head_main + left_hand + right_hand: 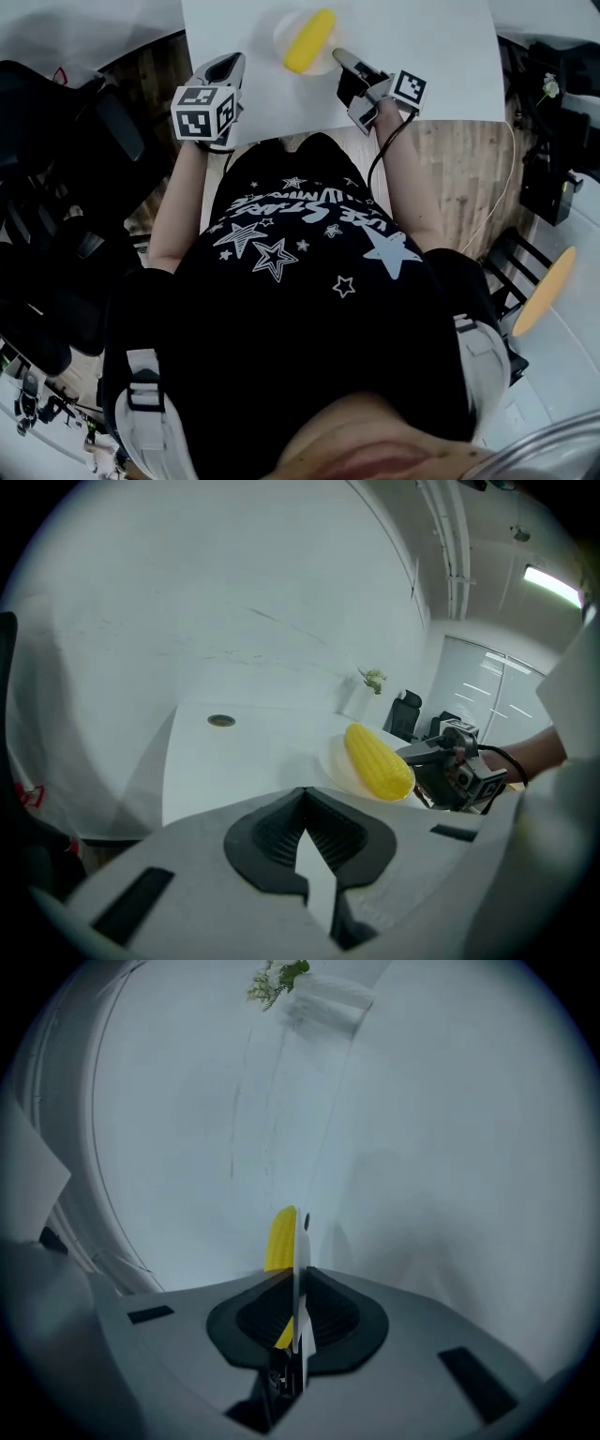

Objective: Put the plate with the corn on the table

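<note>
The right hand-held gripper point(339, 54) pinches only the plate point(286, 36) rim; the left hand-held gripper point(230, 64) is closed, empty. A tilt may roll the corn point(310, 40) off.

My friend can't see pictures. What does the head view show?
Seen from above, the right gripper pinches the rim of a white plate carrying a yellow corn cob, with a white table under it. The left gripper is beside it, holding nothing.
</note>
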